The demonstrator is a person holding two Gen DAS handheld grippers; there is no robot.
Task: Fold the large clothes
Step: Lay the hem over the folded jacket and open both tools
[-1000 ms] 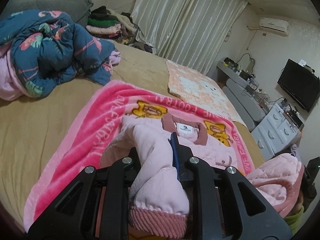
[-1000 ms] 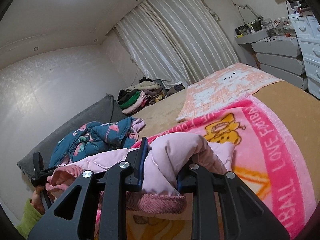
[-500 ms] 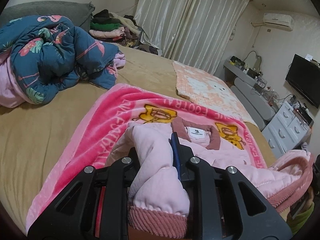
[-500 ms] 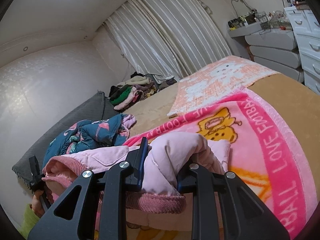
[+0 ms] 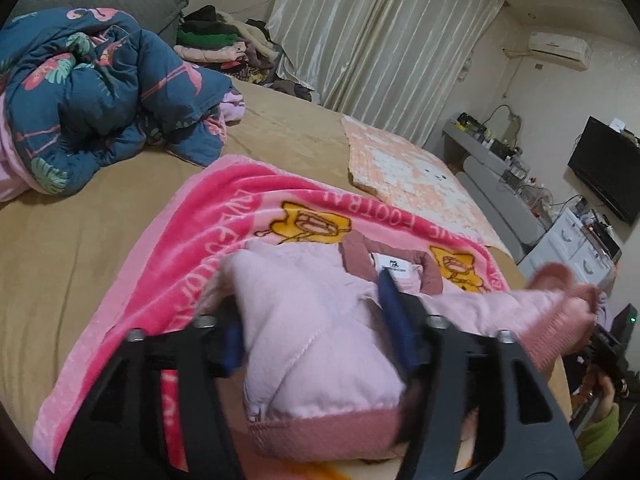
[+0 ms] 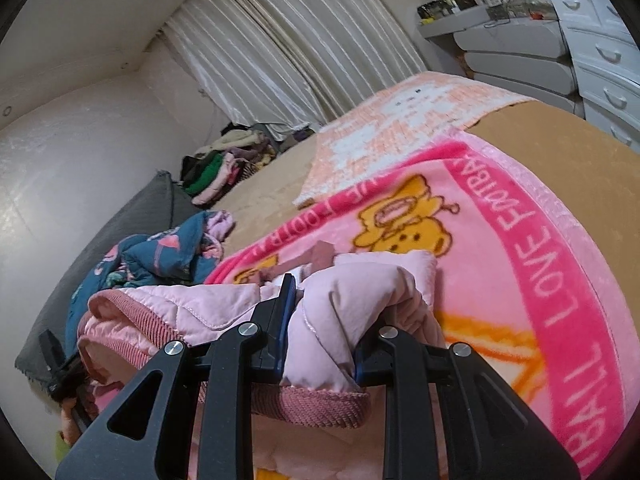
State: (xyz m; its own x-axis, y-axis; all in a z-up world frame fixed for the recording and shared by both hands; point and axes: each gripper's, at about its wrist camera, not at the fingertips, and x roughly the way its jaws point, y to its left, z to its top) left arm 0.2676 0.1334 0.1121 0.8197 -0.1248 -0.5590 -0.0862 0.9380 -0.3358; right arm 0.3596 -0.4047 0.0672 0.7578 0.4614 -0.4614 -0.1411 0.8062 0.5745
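Note:
A pale pink quilted jacket (image 5: 312, 344) with a darker ribbed hem and collar lies on a pink cartoon blanket (image 5: 192, 248), its white neck label (image 5: 394, 264) facing up. The lower part is folded up toward the collar. My left gripper (image 5: 312, 312) has its jaws opening, and the hem corner sits loosely between the blue pads (image 5: 394, 312). My right gripper (image 6: 324, 320) is shut on the other hem corner of the jacket (image 6: 332, 320), low over the blanket (image 6: 520, 264). Each gripper also shows at the edge of the other's view, the right gripper (image 5: 608, 352) and the left gripper (image 6: 56, 364).
The blanket lies on a tan bed sheet (image 5: 80, 248). A crumpled blue flamingo quilt (image 5: 92, 92) sits at the far left, a pile of clothes (image 5: 216, 44) by the curtains, and a peach blanket (image 5: 408, 176) beyond. White drawers (image 6: 600, 52) and a TV (image 5: 604, 176) stand to the right.
The left jaws have spread apart from a tight pinch on the hem. Both grippers have sunk toward the blanket, carrying the folded hem closer to the collar.

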